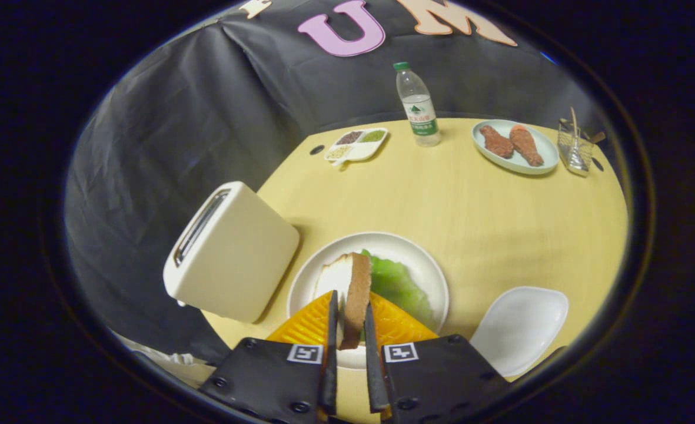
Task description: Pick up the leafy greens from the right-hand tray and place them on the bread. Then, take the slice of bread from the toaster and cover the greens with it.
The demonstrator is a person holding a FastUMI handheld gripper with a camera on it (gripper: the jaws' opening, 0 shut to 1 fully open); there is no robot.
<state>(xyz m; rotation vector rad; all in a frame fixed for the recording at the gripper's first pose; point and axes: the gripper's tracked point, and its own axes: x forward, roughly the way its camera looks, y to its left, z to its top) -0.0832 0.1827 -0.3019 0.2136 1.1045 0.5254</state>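
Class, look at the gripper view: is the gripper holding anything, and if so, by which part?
Yes. The gripper is shut on a slice of bread, held on edge, both fingers pressing its flat faces near the end closest to the camera, above the white plate.

bench (482, 200): we see pale wood-look laminate, smooth and matt
toaster (232, 253): cream casing with a soft satin sheen
plate (424, 259): white, glazed, glossy (ceramic, as it looks)
bread slice (356, 294): rough brown crust, held upright with both gripper (350, 330) fingers pressed on it
leafy greens (400, 285): crinkled, slightly waxy
bottle (418, 106): clear plastic
booth wall (194, 118): creased matt cloth
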